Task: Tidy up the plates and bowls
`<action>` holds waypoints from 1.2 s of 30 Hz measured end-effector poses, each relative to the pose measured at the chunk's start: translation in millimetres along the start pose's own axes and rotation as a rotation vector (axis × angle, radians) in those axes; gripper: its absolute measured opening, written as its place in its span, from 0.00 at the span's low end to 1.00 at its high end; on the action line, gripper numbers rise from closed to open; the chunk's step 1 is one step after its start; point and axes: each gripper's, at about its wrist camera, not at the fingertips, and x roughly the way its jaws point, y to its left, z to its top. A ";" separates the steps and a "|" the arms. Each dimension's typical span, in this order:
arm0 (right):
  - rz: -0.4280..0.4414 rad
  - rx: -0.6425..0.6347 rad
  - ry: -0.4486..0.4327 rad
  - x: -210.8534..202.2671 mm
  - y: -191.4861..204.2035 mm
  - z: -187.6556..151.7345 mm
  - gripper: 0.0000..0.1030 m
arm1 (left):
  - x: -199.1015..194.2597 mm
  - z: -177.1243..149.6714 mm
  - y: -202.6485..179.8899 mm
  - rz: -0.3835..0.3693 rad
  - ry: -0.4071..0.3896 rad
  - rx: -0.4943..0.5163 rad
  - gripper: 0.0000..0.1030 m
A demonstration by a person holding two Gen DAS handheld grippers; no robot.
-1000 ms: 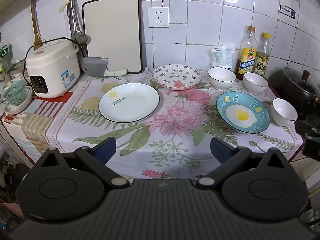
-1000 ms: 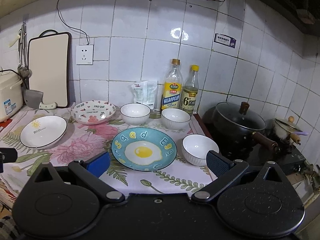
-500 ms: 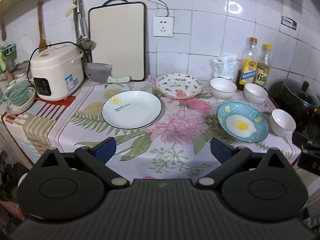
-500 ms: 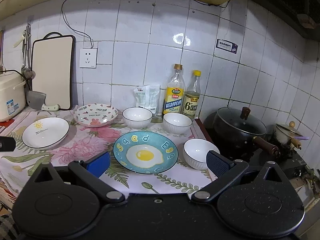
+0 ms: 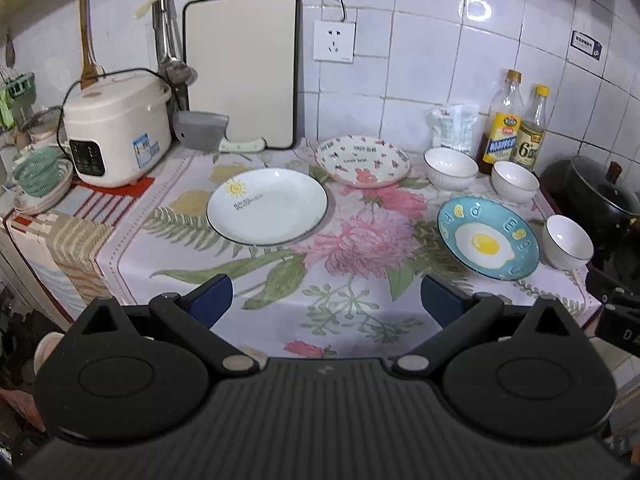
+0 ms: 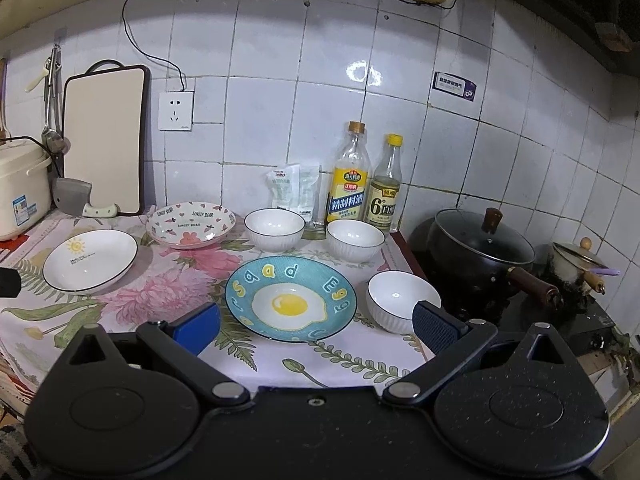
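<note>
Hovering short of the counter's front edge, the left gripper (image 5: 326,300) and the right gripper (image 6: 316,324) are both standing with jaws spread wide and nothing between them.

Nothing is stacked yet: three plates and three bowls are lying singly on the floral tablecloth (image 5: 360,312). The white sun plate (image 5: 267,206) is sitting left of centre, the heart-patterned plate (image 5: 362,161) is lying behind it toward the tiled wall, and the blue fried-egg plate (image 6: 291,299) is resting just ahead of the right gripper. One white ribbed bowl (image 6: 402,300) is standing just beside the egg plate's right rim, near the black lidded pot (image 6: 484,252); two more white bowls (image 6: 275,229) (image 6: 356,239) are sitting in front of the seasoning bottles (image 6: 348,184).

All six pieces are looking like glazed ceramic, so I am judging them stiff, fairly heavy for a two-finger pinch, slick and quick to chip. The plates are lying flat, leaving only the raised rim to take: one finger over the lip, one slid beneath it. The bowls are offering an upright wall, and pinching that wall, one finger inside and one outside, is seeming the surest hold. The cloth is likely cushioning set-downs but could be dragging and bunching under a sliding finger.
</note>
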 end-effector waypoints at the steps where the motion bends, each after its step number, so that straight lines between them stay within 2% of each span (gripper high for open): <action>1: -0.001 0.000 0.003 1.0 -0.1 -0.2 1.00 | 0.9 0.0 0.2 -0.004 0.007 -0.003 0.99; 9: -0.001 -0.019 0.023 9.7 2.8 -1.7 1.00 | 9.3 5.7 2.4 0.006 0.064 0.001 0.99; 13: 0.014 -0.094 -0.012 17.2 9.7 5.5 1.00 | 11.3 21.6 16.9 -0.052 0.116 -0.064 0.99; 21: 0.140 -0.142 -0.114 36.8 43.1 28.3 1.00 | 24.3 52.0 49.6 -0.030 0.072 -0.108 0.99; 28: 0.256 -0.225 -0.135 68.6 89.8 30.8 1.00 | 50.2 66.9 81.7 -0.030 0.044 -0.133 0.97; 32: 0.361 -0.213 -0.141 85.6 108.2 37.4 1.00 | 65.5 71.8 94.9 -0.009 0.017 -0.133 0.97; 36: 0.414 -0.182 -0.132 112.0 125.6 43.0 1.00 | 87.8 74.7 108.0 0.004 -0.016 -0.134 0.97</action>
